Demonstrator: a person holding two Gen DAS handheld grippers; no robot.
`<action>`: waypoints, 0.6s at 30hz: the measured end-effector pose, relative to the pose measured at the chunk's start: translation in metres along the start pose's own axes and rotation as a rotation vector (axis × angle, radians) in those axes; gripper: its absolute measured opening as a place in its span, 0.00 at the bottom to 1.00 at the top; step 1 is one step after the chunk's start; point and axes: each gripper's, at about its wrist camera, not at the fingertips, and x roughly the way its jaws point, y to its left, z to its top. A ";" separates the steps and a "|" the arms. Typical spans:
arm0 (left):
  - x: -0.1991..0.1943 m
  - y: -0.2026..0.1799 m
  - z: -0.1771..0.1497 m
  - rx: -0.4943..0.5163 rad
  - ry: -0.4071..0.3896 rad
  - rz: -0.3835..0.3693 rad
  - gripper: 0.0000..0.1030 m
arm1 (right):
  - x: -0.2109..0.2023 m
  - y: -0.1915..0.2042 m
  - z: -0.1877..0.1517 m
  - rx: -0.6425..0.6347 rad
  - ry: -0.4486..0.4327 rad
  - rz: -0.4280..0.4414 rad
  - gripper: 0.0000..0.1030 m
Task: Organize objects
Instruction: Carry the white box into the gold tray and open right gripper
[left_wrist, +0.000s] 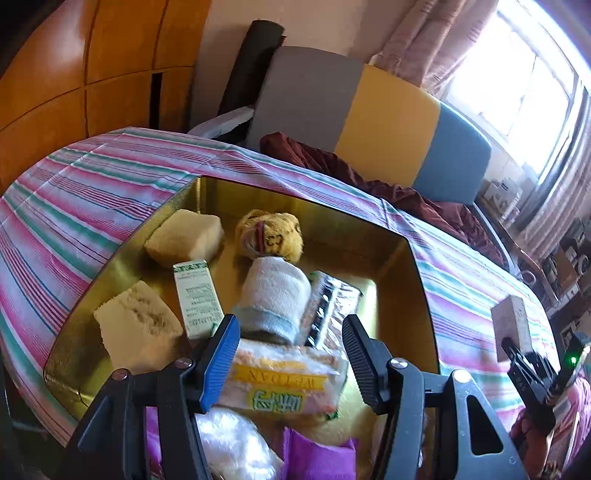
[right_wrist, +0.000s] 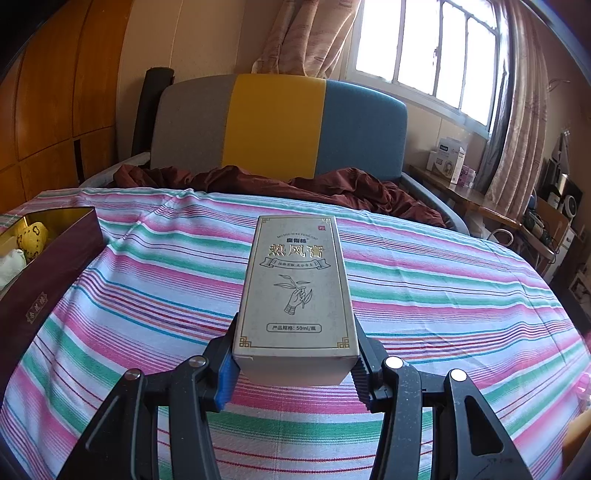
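Note:
A gold-lined box (left_wrist: 351, 221) lies open on the striped cloth (left_wrist: 92, 192). In it are two yellow sponges (left_wrist: 184, 238), a green-and-white carton (left_wrist: 197, 299), a spotted plush toy (left_wrist: 269, 236), a rolled white towel (left_wrist: 275, 291), a silver packet (left_wrist: 330, 306) and an orange snack packet (left_wrist: 284, 380). My left gripper (left_wrist: 291, 354) hangs open over the snack packet, pads clear of it. My right gripper (right_wrist: 295, 354) is shut on a grey-beige carton (right_wrist: 295, 288) and holds it above the cloth, right of the box (right_wrist: 55, 266).
Behind the cloth stands a grey, yellow and blue headboard (right_wrist: 277, 125) with a crumpled maroon blanket (right_wrist: 295, 184) before it. A wooden wardrobe (left_wrist: 74, 74) fills the left. A cluttered side table (right_wrist: 480, 199) and a window (right_wrist: 424, 44) are at the right.

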 end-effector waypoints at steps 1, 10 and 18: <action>-0.001 -0.001 -0.001 0.002 0.004 -0.008 0.57 | 0.000 0.001 0.001 -0.005 0.004 0.009 0.50; -0.010 -0.001 -0.012 0.012 0.016 -0.053 0.57 | -0.014 0.038 0.003 -0.132 0.049 0.043 0.50; -0.019 0.008 -0.019 0.006 0.006 -0.069 0.57 | -0.032 0.065 0.008 -0.100 0.059 0.105 0.50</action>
